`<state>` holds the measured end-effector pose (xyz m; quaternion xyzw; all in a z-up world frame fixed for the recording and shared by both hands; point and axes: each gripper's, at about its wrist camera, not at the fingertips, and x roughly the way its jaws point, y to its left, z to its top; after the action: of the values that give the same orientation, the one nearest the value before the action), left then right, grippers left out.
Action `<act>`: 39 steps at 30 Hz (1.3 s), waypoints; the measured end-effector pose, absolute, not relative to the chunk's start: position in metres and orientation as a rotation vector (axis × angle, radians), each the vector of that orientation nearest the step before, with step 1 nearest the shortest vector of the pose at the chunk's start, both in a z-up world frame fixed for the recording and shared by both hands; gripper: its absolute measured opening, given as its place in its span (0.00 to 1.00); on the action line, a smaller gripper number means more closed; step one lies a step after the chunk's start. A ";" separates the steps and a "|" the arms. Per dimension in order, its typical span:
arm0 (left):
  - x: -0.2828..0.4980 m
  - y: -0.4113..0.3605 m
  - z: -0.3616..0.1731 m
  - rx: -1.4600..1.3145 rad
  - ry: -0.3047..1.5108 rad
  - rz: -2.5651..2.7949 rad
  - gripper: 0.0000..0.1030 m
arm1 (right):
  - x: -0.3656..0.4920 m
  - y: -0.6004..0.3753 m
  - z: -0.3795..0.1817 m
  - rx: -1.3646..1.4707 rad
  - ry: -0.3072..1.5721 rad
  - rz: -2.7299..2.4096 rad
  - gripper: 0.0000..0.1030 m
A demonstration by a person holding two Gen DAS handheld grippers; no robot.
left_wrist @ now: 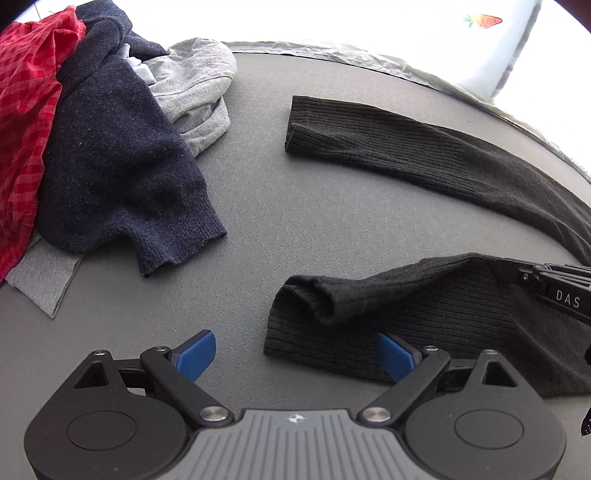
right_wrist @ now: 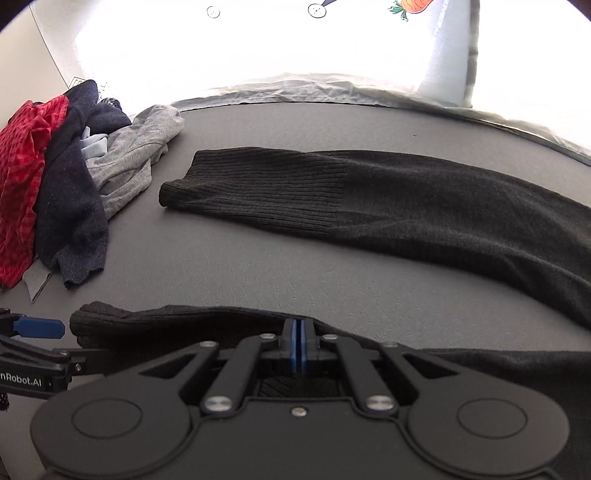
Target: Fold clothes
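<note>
A black ribbed sweater (left_wrist: 443, 162) lies spread on the grey mat (left_wrist: 295, 203), one sleeve stretched across the back (right_wrist: 406, 199). Its near sleeve (left_wrist: 369, 295) is doubled over, the cuff pointing left. My right gripper (right_wrist: 299, 332) is shut on a fold of this near sleeve (right_wrist: 166, 325). In the left wrist view it enters from the right edge (left_wrist: 546, 284), with the cloth tented up to it. My left gripper (left_wrist: 295, 339) stands open low over the mat. Its right blue pad (left_wrist: 393, 354) is at the sweater's hem and its left pad (left_wrist: 195, 352) is over bare mat.
A heap of clothes fills the left side: a red checked shirt (left_wrist: 26, 110), a navy sweater (left_wrist: 110, 166) and a light grey garment (left_wrist: 192, 81). A pale crumpled sheet (right_wrist: 332, 88) borders the mat's far edge, with a carrot print (left_wrist: 484, 20) behind.
</note>
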<state>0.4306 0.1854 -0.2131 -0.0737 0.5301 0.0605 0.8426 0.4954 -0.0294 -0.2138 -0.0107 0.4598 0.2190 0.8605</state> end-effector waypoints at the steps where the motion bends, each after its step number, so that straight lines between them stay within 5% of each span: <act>1: 0.431 0.186 -0.214 -0.159 1.120 0.131 0.91 | 0.494 -0.030 -0.212 -0.018 0.966 0.459 0.04; 20: 0.453 0.181 -0.224 -0.130 1.136 0.162 0.91 | 0.494 -0.028 -0.219 0.059 1.018 0.433 0.02; 31: 0.464 0.173 -0.226 -0.109 1.097 0.145 0.91 | 0.525 -0.053 -0.225 0.361 1.096 0.325 0.02; 35: 0.471 0.176 -0.227 -0.106 1.093 0.136 0.91 | 0.530 -0.083 -0.222 0.532 1.082 0.263 0.13; 39: 0.477 0.180 -0.229 -0.113 1.085 0.142 0.91 | 0.522 -0.151 -0.240 1.016 1.058 0.150 0.25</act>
<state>0.4772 0.1804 -0.2286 -0.0536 0.5156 0.0673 0.8525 0.5219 -0.1508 -0.2400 0.4633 0.4825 0.0684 0.7402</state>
